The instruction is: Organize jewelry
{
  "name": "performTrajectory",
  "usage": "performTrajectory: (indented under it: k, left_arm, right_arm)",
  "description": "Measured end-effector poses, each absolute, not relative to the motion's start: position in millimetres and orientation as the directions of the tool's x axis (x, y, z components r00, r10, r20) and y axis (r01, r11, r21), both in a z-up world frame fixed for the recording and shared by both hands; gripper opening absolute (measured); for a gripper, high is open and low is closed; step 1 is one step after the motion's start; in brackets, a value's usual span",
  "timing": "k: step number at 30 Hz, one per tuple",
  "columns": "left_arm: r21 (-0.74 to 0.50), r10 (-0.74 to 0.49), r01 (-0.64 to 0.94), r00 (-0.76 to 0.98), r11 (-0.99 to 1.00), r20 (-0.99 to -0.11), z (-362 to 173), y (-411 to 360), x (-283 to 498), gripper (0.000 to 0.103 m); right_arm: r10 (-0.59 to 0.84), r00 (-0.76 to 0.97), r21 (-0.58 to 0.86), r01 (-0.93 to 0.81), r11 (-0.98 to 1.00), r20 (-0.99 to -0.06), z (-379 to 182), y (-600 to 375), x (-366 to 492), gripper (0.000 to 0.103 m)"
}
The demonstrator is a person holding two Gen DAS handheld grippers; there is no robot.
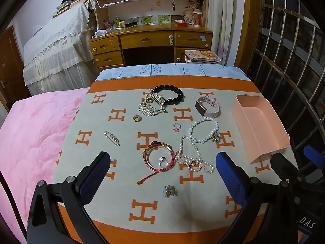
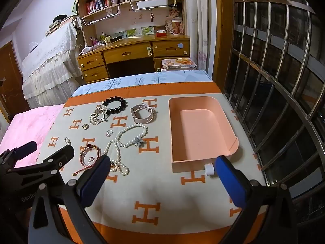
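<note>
Jewelry lies spread on a grey cloth with orange H marks [image 1: 126, 158]: a black bead bracelet [image 1: 169, 94], a crystal hair comb [image 1: 151, 105], a pink watch [image 1: 207, 106], a pearl bracelet [image 1: 204, 130], a pearl necklace [image 1: 193, 158], a red cord bangle [image 1: 160, 158] with a ring [image 1: 162, 161] inside it, and a long pearl pin [image 1: 111, 138]. An empty pink tray [image 2: 201, 130] stands to the right of them. My left gripper [image 1: 162, 174] hovers open over the bangle. My right gripper [image 2: 162, 174] is open in front of the tray, nothing between its fingers.
A small flower clip [image 1: 168, 191] lies nearest me, and a small white cap [image 2: 209, 169] sits at the tray's front edge. A pink quilt [image 1: 34, 134] lies left, a barred window [image 2: 274, 81] right, a wooden desk [image 1: 150, 40] behind.
</note>
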State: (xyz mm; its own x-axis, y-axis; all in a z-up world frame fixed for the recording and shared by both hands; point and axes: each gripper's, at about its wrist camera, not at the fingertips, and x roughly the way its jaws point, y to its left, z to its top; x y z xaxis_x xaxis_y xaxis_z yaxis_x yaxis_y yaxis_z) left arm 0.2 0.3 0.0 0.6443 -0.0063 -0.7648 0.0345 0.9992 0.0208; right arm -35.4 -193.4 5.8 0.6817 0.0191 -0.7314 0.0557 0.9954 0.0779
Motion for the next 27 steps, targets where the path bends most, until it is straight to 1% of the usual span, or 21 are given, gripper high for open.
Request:
performTrajectory:
  k: [6, 17, 19, 24, 27]
  left_arm:
    - [0.043, 0.012, 0.032, 0.654, 0.999, -0.757, 1, 1, 1, 0.102]
    - [0.026, -0.007, 0.041, 0.665, 0.999, -0.747, 5, -6, -10, 0.102]
    - [0.016, -0.016, 0.043, 0.662, 0.999, -0.749, 1, 3, -8, 0.102]
    - [0.027, -0.007, 0.042, 0.656, 0.999, -0.755, -1, 4, -7, 0.102]
    - [0.024, -0.014, 0.051, 0.646, 0.998, -0.763, 1, 6, -6, 0.102]
  right_arm:
    - [0.018, 0.682, 0.077, 0.056, 0.995, -0.731, 6, -193, -36, 0.103]
    - [0.019, 0.691, 0.079, 0.055, 0.995, -0.723, 7, -194, -39, 0.103]
    - [0.015, 0.696, 0.074, 0.054, 0.996, -0.718, 12, -192, -42, 0.103]
    - [0.018, 0.703, 0.070, 0.046, 0.996, -0.711, 12, -189, -42, 0.103]
    - [0.021, 0.705, 0.056, 0.026, 0.998, -0.709, 12, -183, -43, 0.100]
